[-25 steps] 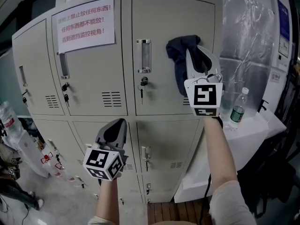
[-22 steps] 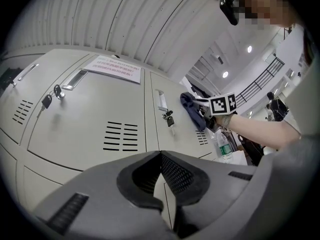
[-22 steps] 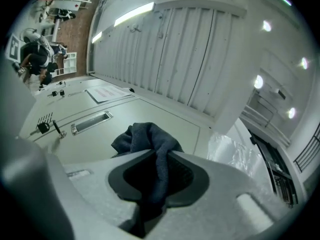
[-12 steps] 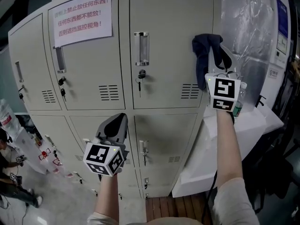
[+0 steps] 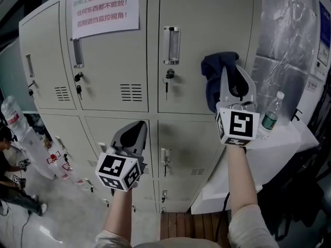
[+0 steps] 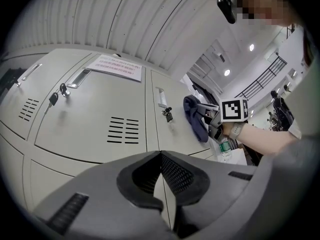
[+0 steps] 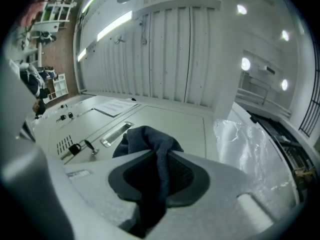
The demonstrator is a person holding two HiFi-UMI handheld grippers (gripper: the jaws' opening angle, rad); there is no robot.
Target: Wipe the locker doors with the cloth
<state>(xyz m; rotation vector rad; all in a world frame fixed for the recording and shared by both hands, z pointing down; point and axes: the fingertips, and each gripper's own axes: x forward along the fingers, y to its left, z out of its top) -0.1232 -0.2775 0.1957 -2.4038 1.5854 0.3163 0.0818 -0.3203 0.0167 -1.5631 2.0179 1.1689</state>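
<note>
A dark blue cloth [image 5: 212, 81] is pressed against the upper right grey locker door [image 5: 189, 22], right of its handle and low on the door. My right gripper [image 5: 231, 71] is shut on the cloth, which bunches up between the jaws [image 7: 150, 134]. My left gripper [image 5: 138, 125] hangs lower, in front of the seam between two lower doors, shut with nothing in it. In the left gripper view its jaws meet [image 6: 161, 156], with the cloth [image 6: 194, 115] and the right gripper [image 6: 212, 118] off to the right.
A paper sign [image 5: 106, 9] is stuck on the upper middle door. A key [image 5: 168, 77] hangs in the lock under the handle [image 5: 171, 45]. A water bottle [image 5: 270, 117] stands on a white table [image 5: 289, 138] to the right, with plastic sheeting [image 5: 287, 45] behind.
The right gripper carried the cloth out to the door's right edge, then back left and lower on the door. The left gripper has stayed in place, shut.
</note>
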